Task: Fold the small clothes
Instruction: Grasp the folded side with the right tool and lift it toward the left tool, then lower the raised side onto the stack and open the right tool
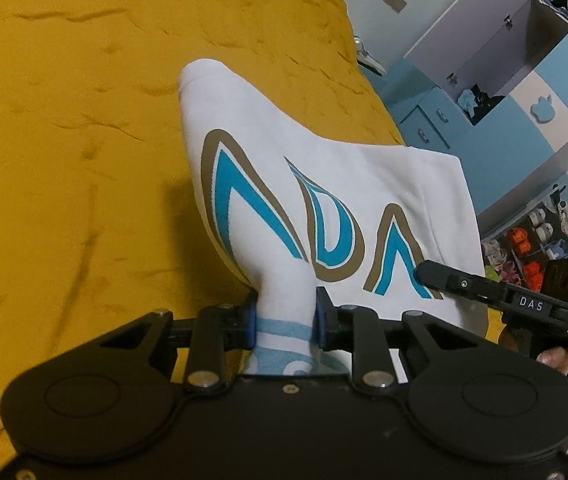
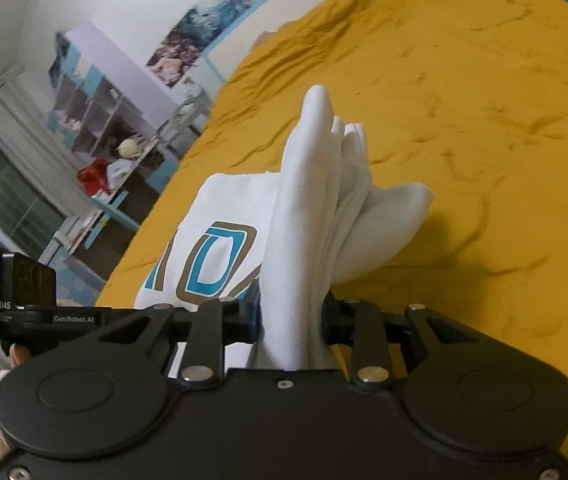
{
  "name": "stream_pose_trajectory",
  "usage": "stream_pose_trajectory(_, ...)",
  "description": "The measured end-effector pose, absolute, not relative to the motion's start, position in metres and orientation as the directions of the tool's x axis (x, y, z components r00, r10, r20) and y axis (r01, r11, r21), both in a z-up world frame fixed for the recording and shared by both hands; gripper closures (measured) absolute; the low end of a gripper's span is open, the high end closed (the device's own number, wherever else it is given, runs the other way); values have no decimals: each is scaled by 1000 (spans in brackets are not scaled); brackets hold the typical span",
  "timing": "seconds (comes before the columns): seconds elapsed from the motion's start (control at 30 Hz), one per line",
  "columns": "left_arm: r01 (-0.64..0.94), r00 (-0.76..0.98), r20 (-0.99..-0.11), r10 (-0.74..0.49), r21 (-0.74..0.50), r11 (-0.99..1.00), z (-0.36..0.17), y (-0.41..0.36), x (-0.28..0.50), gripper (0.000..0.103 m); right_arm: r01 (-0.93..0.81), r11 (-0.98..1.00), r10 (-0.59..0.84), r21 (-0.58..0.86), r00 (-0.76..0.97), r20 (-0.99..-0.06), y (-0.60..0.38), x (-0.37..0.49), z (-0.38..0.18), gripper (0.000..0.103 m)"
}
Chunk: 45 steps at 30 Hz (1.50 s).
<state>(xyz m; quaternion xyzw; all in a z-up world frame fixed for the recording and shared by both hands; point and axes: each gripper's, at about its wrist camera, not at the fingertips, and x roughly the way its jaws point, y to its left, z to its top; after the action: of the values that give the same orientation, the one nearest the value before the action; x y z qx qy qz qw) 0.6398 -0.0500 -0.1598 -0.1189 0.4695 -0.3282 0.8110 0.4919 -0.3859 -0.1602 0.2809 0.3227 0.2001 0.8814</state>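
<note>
A small white garment with blue and brown printed letters hangs above a mustard-yellow bedspread. My left gripper is shut on a bunched part of it with a light blue trim. My right gripper is shut on a thick bunch of the same white garment, whose folds stand up and drape ahead. In the left wrist view the right gripper shows at the right, against the garment's edge. In the right wrist view the left gripper's body shows at the left.
The bedspread fills most of both views. The bed's edge runs along the right in the left wrist view, with blue-and-white cupboards and toy shelves beyond. A shelf unit and a window lie left in the right wrist view.
</note>
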Motion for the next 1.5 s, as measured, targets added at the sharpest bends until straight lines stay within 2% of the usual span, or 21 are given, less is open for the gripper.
stream_pose_trajectory(0.2,392,385,-694,-608,-473,789,-136,15,612,79,-225,741,581,633,688,-435,-331,484,-139,75)
stream_pose_trajectory(0.47,358,393,-715,-578,-460,812,-140,87,578,79,-252,729,616,637,647,-449,-266,474,-141,75)
stream_pose_trajectory(0.67,330,369,-735,-570,-469,819,-173,113,572,79,-229,724,627,651,611,-483,-241,480,-171,75)
stream_pose_trajectory(0.87,290,308,-757,-576,-502,815,-234,121,579,78,-177,736,620,654,564,-545,-234,489,-223,75)
stream_pose_trajectory(0.93,276,298,-756,-582,-516,811,-251,124,580,75,-160,743,613,650,552,-565,-235,492,-239,75)
stream_pose_trajectory(1.07,264,292,-720,-630,-572,776,-267,135,581,66,-147,712,635,687,552,-540,-245,490,-260,76)
stream_pose_trajectory(1.1,265,291,-715,-636,-578,772,-267,134,581,62,-150,710,637,688,553,-537,-246,488,-263,75)
stream_pose_trajectory(1.2,265,297,-705,-644,-587,765,-266,137,579,60,-139,695,645,705,553,-527,-248,489,-269,69)
stream_pose_trajectory(1.27,265,305,-714,-630,-572,776,-258,141,577,60,-131,707,634,695,552,-542,-248,488,-265,61)
stream_pose_trajectory(1.4,307,370,-745,-556,-467,829,-223,141,572,63,-146,791,555,594,580,-596,-245,479,-239,52)
stream_pose_trajectory(1.5,337,465,-749,-473,-344,876,-194,140,564,65,-155,863,456,481,649,-609,-242,468,-211,53)
